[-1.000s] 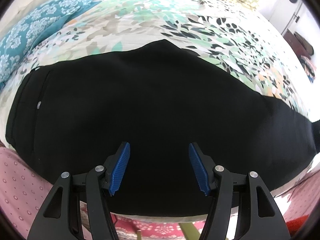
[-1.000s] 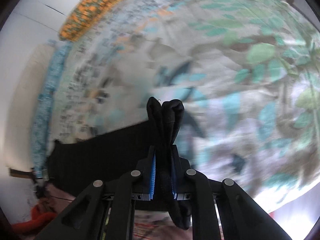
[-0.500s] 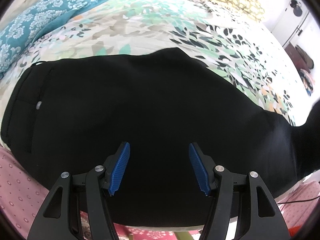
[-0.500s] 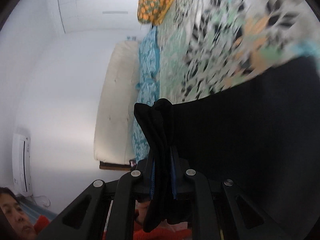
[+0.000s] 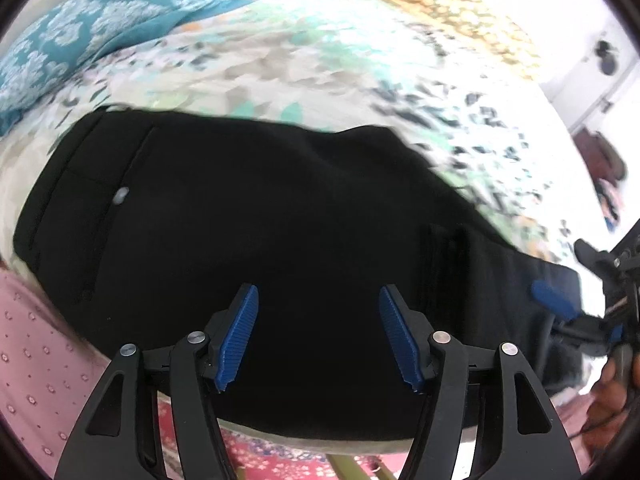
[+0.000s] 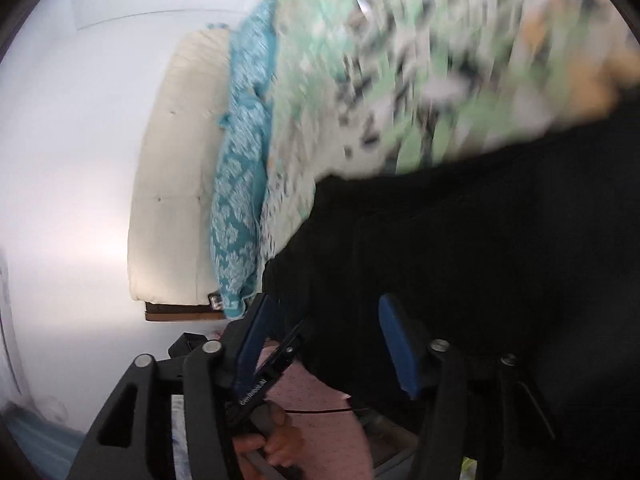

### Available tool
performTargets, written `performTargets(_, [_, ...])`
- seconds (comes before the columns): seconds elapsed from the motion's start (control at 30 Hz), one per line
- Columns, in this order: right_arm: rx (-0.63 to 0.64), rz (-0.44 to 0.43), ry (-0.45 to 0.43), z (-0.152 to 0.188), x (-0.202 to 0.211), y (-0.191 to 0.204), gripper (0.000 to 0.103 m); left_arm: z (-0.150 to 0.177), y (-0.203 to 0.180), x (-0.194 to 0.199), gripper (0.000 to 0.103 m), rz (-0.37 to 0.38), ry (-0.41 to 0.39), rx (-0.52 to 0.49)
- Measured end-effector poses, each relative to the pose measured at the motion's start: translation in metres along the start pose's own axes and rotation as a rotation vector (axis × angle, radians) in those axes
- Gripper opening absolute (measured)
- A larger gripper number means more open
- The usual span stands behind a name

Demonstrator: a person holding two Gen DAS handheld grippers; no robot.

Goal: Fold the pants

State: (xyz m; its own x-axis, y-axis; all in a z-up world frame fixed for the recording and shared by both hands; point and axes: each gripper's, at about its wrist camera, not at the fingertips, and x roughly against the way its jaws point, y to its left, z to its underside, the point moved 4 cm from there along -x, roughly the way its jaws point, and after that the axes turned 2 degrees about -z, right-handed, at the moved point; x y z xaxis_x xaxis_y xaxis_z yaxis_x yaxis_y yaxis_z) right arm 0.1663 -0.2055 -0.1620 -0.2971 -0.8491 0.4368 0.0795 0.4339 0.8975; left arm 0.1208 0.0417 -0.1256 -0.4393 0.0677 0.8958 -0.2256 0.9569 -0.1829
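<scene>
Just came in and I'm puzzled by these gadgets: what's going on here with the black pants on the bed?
A person holding a two-finger tool in each hand is folding black pants on a floral bedspread. The right tool has just been opening, and its blue pads no longer clamp any cloth. The left tool hovers open over the pants, gripping nothing. The leg end now lies folded over the pants.

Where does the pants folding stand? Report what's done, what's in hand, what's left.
Done: the black pants lie doubled over on the flowered bedspread. In hand: nothing; the right gripper has just been opening with nothing pinched, and the left gripper hovers open above the cloth. Left: probably another fold and smoothing.
</scene>
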Motion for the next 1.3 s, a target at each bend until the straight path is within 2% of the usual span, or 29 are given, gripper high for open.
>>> performTargets(0.03, [0.053, 0.038, -0.029, 0.0, 0.017, 0.002, 0.071, 0.0, -0.005, 0.003, 0.068, 0.031, -0.007, -0.014])
performTargets(0.07, [0.131, 0.106, -0.073, 0.002, 0.042, 0.004, 0.075, 0.002, -0.018, 0.008, 0.068, 0.093, -0.018, -0.052])
performTargets(0.17, [0.254, 0.236, -0.153, 0.018, 0.097, -0.001, 0.078, 0.009, -0.055, 0.01, 0.068, 0.195, -0.008, -0.177])
performTargets(0.23, [0.274, 0.297, -0.208, 0.035, 0.129, -0.01, 0.078, 0.016, -0.077, 0.0, 0.066, 0.183, 0.02, -0.267])
performTargets(0.3, [0.265, 0.319, -0.259, 0.049, 0.157, -0.022, 0.078, 0.019, -0.091, -0.011, 0.051, 0.169, 0.05, -0.316])
performTargets(0.43, [0.232, 0.361, -0.343, 0.073, 0.179, -0.047, 0.078, 0.023, -0.105, -0.033, 0.039, 0.147, 0.125, -0.355])
performTargets(0.5, [0.224, 0.37, -0.325, 0.078, 0.184, -0.053, 0.078, 0.028, -0.102, -0.039, 0.009, 0.131, 0.15, -0.362])
performTargets(0.6, [0.276, 0.407, -0.365, 0.07, 0.186, -0.045, 0.078, 0.028, -0.1, -0.033, 0.005, 0.15, 0.145, -0.339])
performTargets(0.7, [0.317, 0.458, -0.42, 0.06, 0.194, -0.036, 0.078, 0.022, -0.094, -0.015, 0.005, 0.139, 0.091, -0.312])
performTargets(0.8, [0.399, 0.496, -0.377, 0.054, 0.18, -0.028, 0.077, 0.023, -0.081, -0.013, 0.005, 0.102, 0.083, -0.306])
performTargets(0.87, [0.465, 0.492, -0.319, 0.057, 0.163, -0.023, 0.077, 0.027, -0.078, -0.021, 0.005, 0.049, 0.093, -0.328])
performTargets(0.93, [0.505, 0.496, -0.2, 0.061, 0.132, -0.026, 0.077, 0.029, -0.08, -0.026, 0.005, 0.036, 0.104, -0.341])
performTargets(0.97, [0.486, 0.515, -0.108, 0.062, 0.113, -0.037, 0.077, 0.03, -0.081, -0.029, 0.006, 0.027, 0.107, -0.355])
performTargets(1.0, [0.433, 0.57, 0.0, 0.062, 0.092, -0.059, 0.078, 0.03, -0.083, -0.03, 0.01, 0.018, 0.107, -0.363])
performTargets(1.03, [0.403, 0.607, 0.04, 0.063, 0.082, -0.075, 0.078, 0.03, -0.083, -0.03, 0.013, 0.012, 0.108, -0.367])
performTargets(1.07, [0.434, 0.599, -0.012, 0.062, 0.082, -0.073, 0.078, 0.03, -0.082, -0.03, 0.015, 0.013, 0.108, -0.362])
performTargets(1.13, [0.419, 0.6, -0.004, 0.059, 0.083, -0.07, 0.08, 0.027, -0.076, -0.022, 0.025, 0.023, 0.094, -0.327])
performTargets(1.2, [0.412, 0.584, -0.011, 0.058, 0.086, -0.072, 0.08, 0.021, -0.068, -0.01, 0.056, 0.013, 0.043, -0.289])
performTargets(1.3, [0.407, 0.562, -0.031, 0.059, 0.09, -0.074, 0.08, 0.012, -0.059, 0.008, 0.06, -0.017, -0.057, -0.242])
